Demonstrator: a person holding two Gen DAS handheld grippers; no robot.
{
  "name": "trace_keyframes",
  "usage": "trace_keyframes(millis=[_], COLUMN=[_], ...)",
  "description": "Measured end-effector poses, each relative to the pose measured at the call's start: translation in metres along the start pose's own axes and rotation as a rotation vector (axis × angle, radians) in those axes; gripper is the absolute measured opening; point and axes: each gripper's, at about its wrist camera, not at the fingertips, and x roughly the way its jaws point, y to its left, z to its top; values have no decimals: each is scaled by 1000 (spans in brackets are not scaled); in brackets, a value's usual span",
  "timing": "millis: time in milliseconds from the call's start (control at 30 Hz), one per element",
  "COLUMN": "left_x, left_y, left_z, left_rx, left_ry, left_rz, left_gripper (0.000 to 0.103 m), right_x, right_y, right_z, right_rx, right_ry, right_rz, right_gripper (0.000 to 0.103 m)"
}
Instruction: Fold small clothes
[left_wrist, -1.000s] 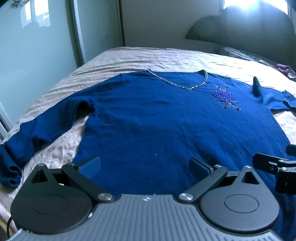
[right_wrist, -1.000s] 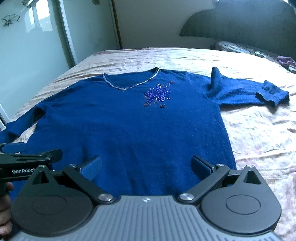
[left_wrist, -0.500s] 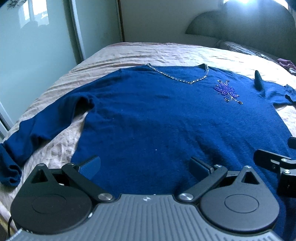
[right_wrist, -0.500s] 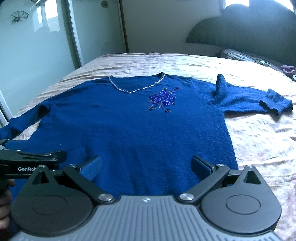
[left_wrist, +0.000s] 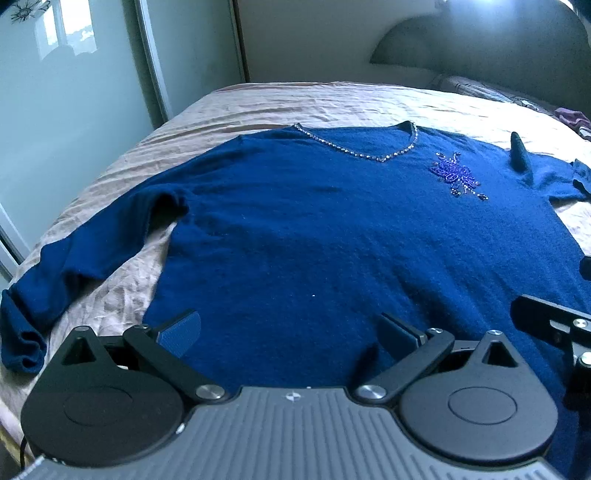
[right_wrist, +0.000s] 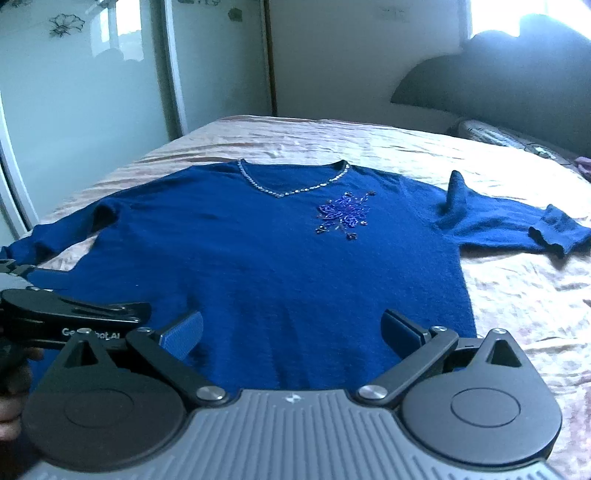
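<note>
One sweater (left_wrist: 332, 240) cuff (left_wrist: 581, 173) — cropped.

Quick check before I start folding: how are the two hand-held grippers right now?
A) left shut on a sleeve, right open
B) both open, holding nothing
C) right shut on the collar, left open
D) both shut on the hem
B: the left hand-held gripper and the right hand-held gripper both have their jaws spread over the blue sweater, gripping no cloth.

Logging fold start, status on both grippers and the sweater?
Left hand-held gripper open, right hand-held gripper open, both empty at the hem. Blue sweater flat on bed, unfolded. Nothing in the way.
</note>
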Motion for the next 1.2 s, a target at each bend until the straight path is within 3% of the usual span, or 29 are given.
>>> trace_keyframes(millis=[200,433,500,667,833,1200], left_x=[1,6,8,16,26,43], left_y=[0,-7,-9,-13,-16,-29], left_z=[1,8,10,17,23,33], left_rx=[2,16,21,32,34,57], left_ry=[3,1,1,2,10,10], left_rz=[0,-3,-3,0,1,-17], left_gripper=[103,103,103,103,103,102], right_x=[3,-8,-4,1,3,12], right_y=[-7,-3,2,1,0,-24], right_z=[-1,2,2,1,4,12], right_rx=[38,-26,-89,-80,-117,-9], right_ry=[7,-109,-88,-79,-114,-109], right_rz=[-2,-39,-50,-22,-88,-41], right_gripper=[103,103,103,103,103,103])
